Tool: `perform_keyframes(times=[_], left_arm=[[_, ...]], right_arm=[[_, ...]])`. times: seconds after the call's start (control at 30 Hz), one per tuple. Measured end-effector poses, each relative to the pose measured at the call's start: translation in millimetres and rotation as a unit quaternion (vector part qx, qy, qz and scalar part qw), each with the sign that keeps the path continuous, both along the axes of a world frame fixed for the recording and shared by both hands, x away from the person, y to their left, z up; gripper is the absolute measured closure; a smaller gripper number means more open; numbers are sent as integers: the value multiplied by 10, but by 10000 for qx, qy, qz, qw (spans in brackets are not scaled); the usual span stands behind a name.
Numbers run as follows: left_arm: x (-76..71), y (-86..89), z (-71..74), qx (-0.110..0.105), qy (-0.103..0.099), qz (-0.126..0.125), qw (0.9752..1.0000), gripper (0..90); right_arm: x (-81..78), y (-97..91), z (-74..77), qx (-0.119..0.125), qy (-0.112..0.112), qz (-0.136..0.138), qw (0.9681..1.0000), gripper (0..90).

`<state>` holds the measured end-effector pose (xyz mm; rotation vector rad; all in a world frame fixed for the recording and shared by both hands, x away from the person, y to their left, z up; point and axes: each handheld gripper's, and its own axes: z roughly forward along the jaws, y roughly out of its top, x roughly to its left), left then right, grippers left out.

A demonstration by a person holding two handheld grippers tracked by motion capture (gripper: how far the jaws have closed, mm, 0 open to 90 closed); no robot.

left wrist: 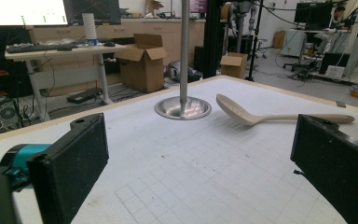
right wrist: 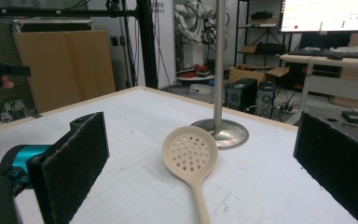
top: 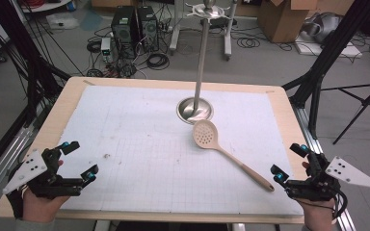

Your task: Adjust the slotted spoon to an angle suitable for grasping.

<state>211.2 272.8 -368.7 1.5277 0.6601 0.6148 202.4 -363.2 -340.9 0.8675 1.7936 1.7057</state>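
Slotted spoon (right wrist: pixel 191 156): handle end cut off by the near edge of the right gripper view. Metal stand (left wrist: pixel 184 51): pole top cut off in both gripper views. Distant shelf items too small to identify.

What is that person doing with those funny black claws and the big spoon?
A person sits at a table with a claw-like gripper in each hand. The left gripper and the right gripper both rest near the table's front corners, jaws wide open and holding nothing. Between them lies a beige slotted spoon, its bowl beside the round base of a tall metal stand. Nothing is touching the spoon yet. Its handle end points toward the right gripper, so that one might grab it first.
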Motion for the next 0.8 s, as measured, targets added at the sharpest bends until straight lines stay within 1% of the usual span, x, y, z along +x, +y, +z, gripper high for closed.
perform_keyframes(times=[0.17, 0.37, 0.5, 0.53, 0.57, 0.63, 0.67, 0.7, 0.73, 0.77, 0.8], left_arm=[[-4, 3, -1, -1, 13, -5, 10000, 45], [-15, -9, 0, 12, 3, -22, 10000, 45], [-14, -23, -4, 20, 14, -40, 10000, 45], [-13, -25, -6, 15, 18, -42, 10000, 45], [-13, -25, -6, 15, 18, -42, 10000, 45], [-11, -28, -10, 30, 28, -52, 10000, 45], [-11, -31, -13, 22, 38, -55, 10000, 45], [-11, -31, -13, 22, 38, -55, 10000, 45], [-12, -34, -16, 33, 38, -59, 10000, 45], [-13, -36, -17, 37, 38, -59, 10000, 45], [-14, -37, -17, 44, 36, -61, 10000, 45]], right_arm=[[12, 15, -11, -42, 32, 30, 10000, 25], [35, 18, -33, -30, 76, 42, 10000, 28], [65, 47, -66, -134, 203, 213, 9995, 97], [75, 53, -74, -190, 204, 256, 9993, 158], [78, 58, -83, -221, 211, 320, 9990, 175], [88, 75, -97, -236, 209, 346, 9989, 181], [115, 105, -115, -301, 335, 407, 9982, 241], [115, 105, -115, -301, 335, 407, 9982, 241], [132, 129, -131, -385, 374, 421, 9977, 290], [139, 143, -136, -399, 408, 425, 9975, 317], [148, 160, -147, -444, 471, 429, 9970, 379]])
